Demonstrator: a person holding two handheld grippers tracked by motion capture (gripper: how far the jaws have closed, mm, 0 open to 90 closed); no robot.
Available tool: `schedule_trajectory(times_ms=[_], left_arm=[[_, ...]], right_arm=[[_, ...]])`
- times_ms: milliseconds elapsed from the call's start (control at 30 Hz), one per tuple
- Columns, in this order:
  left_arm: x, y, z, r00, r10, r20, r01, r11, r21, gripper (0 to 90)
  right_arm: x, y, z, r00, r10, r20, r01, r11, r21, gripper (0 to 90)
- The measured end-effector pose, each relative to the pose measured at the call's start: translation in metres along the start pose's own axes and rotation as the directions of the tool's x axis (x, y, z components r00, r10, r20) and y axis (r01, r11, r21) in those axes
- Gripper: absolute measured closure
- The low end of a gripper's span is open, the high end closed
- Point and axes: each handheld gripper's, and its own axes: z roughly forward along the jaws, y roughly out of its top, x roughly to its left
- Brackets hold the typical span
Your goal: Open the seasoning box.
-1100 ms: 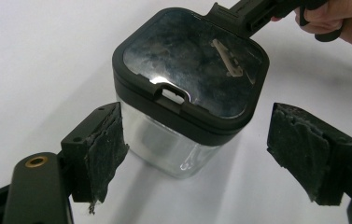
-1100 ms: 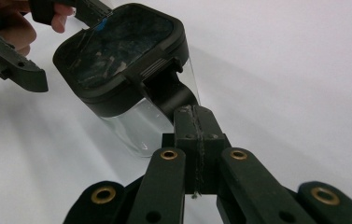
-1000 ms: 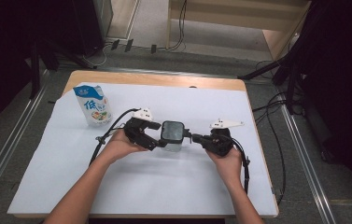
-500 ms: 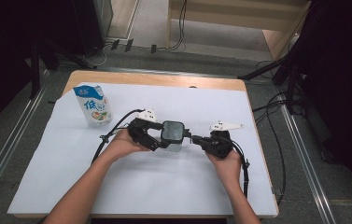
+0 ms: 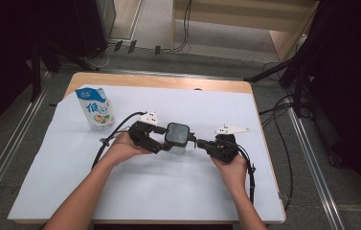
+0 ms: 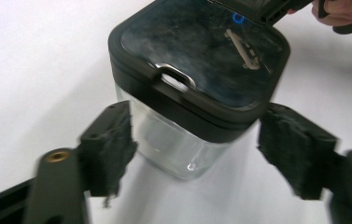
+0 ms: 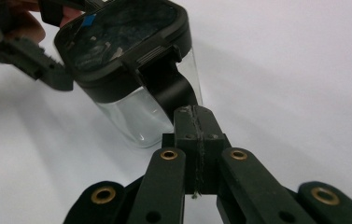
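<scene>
Sitting at about ten o'clock on the white table (image 5: pixel 135 201), one milk carton (image 5: pixel 95 106), upright and well apart from the work. Next, at nine o'clock of the middle, one left gripper (image 6: pixel 197 154), jaws spread wide on both sides of one clear box (image 6: pixel 173 140) and just been closing in, pads near the clear walls but not pressing yet; likely getting ready to hold the box steady. Standing in the middle of the table, that box, upright, with one black lid (image 5: pixel 177 133) on top and one small silver catch (image 6: pixel 176 77) at its front edge. At three o'clock, one right gripper (image 7: pixel 196 122), jaws pinched tight on one black strap (image 7: pixel 169 91) hanging from the lid's back edge, probably to keep the box from sliding or to pull the lid.
</scene>
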Motion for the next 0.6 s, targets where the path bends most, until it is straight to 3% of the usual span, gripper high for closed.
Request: schedule_trajectory(times_ms=[600], left_arm=[[-0.0005, 0.0013, -0.0067, 0.9999, 0.012, 0.005, -0.012, 0.9999, 0.011, 40.6]], right_arm=[[0.0016, 0.0003, 0.0005, 0.9999, 0.002, 0.015, -0.002, 1.000, 0.005, 90.0]])
